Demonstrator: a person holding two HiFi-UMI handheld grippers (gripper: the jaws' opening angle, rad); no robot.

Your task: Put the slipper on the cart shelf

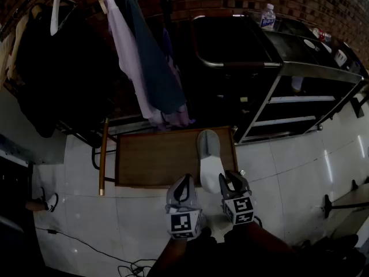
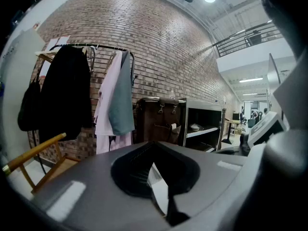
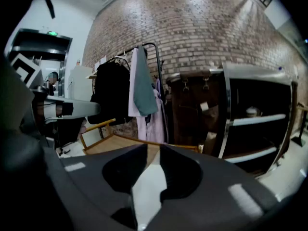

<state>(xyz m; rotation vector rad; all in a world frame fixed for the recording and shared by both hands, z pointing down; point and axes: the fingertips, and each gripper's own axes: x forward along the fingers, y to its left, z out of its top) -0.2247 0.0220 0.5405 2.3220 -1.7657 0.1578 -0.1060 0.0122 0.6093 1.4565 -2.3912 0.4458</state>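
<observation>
A pale slipper (image 1: 209,154) lies lengthwise over the right part of a low wooden table (image 1: 150,157), its near end at my right gripper (image 1: 229,180). In the right gripper view a white strip of the slipper (image 3: 150,182) fills the narrow gap of the right gripper (image 3: 151,177), whose jaws are closed on it. My left gripper (image 1: 184,180) hovers just left of the slipper, jaws together with only a pale sliver showing in the gap. The black cart (image 1: 314,71) with its pale shelves (image 1: 300,98) stands at the back right, apart from both grippers.
A clothes rack with a pink and a grey garment (image 1: 147,62) hangs over the table's far side. A water bottle (image 1: 267,16) stands on the cart's top. A shoe (image 1: 51,202) and a cable (image 1: 86,247) lie on the tiled floor at the left.
</observation>
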